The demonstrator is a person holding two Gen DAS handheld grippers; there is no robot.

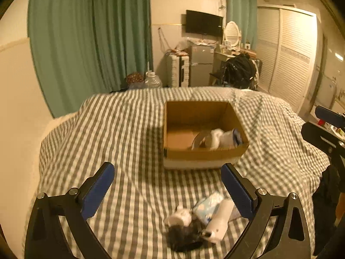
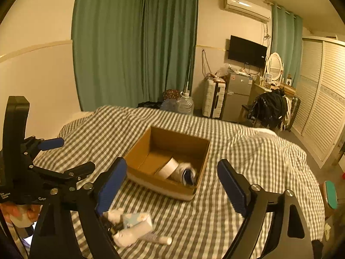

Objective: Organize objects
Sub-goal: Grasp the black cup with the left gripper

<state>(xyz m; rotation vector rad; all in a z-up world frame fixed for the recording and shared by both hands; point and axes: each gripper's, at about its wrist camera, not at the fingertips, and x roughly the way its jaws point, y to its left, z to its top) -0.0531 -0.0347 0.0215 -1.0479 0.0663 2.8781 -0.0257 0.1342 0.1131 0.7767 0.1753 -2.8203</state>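
Loose items (image 1: 200, 220) lie near cardboard box (image 1: 202, 153); bedspread (image 1: 129, 133) between.

— We see a grey-and-white checked bedspread (image 1: 133, 129) under a plain brown cardboard box (image 1: 202, 151), yes?

— We do — and long green pleated curtains (image 2: 133, 43) behind, against cream walls.

— The black-framed left gripper (image 1: 168, 185) carries blue finger pads (image 1: 101, 183); we note the same blue on the black right gripper (image 2: 172, 179).
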